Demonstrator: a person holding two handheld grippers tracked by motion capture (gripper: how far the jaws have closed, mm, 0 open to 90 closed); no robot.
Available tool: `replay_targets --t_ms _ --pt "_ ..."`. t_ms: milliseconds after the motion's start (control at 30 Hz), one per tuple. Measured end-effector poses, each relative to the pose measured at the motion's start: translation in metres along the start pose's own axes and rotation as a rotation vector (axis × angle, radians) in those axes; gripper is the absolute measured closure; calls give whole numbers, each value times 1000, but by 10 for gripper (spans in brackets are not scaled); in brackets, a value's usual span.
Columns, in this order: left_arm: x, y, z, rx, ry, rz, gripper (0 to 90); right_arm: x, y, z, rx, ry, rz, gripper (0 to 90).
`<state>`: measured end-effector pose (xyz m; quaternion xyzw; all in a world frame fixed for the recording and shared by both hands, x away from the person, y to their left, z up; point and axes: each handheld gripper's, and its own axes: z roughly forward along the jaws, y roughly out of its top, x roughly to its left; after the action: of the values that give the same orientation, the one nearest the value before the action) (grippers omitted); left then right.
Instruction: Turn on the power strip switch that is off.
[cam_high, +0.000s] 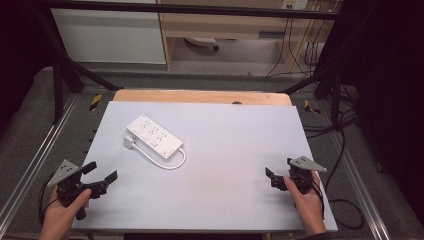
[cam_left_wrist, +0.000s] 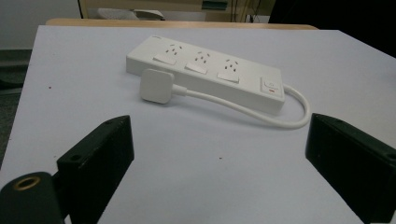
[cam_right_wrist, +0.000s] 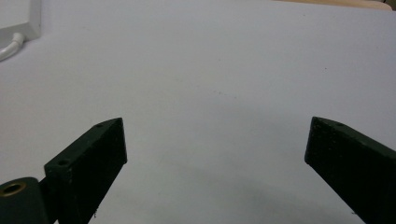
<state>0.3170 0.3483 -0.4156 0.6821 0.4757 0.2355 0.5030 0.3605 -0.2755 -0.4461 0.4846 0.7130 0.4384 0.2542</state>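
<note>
A white power strip (cam_high: 154, 136) lies on the pale table top (cam_high: 225, 165), left of centre; its white cord (cam_high: 172, 162) loops round to a flat white plug (cam_high: 129, 142) lying beside it. In the left gripper view the power strip (cam_left_wrist: 205, 74), with the plug (cam_left_wrist: 156, 86) in front of it, lies ahead of the jaws. My left gripper (cam_high: 102, 171) sits at the table's front left corner, held in a hand, open and empty. My right gripper (cam_high: 272, 176) rests at the front right, also open, with nothing between its jaws. The left gripper (cam_left_wrist: 219, 135) and right gripper (cam_right_wrist: 215, 135) both show wide-set black jaws.
A wooden board edge (cam_high: 200, 96) runs along the table's far side. Black frame posts (cam_high: 60, 75) stand at the left and right, with cables (cam_high: 345, 150) trailing on the floor at the right. A cabinet (cam_high: 107, 35) stands beyond the table.
</note>
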Motion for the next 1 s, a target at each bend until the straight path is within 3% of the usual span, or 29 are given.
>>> replay_targets --t_ms 467,600,867,1000 --pt "-3 1 0 -10 0 11 85 8 1 0 9 -4 -33 36" --pt "-7 3 2 -5 -16 30 78 10 1 1 10 0 -40 35" --pt "-7 8 5 -19 -44 -1 74 13 1 3 25 5 -58 31" --pt "-9 11 7 -13 -50 16 74 13 1 3 26 6 -58 31"
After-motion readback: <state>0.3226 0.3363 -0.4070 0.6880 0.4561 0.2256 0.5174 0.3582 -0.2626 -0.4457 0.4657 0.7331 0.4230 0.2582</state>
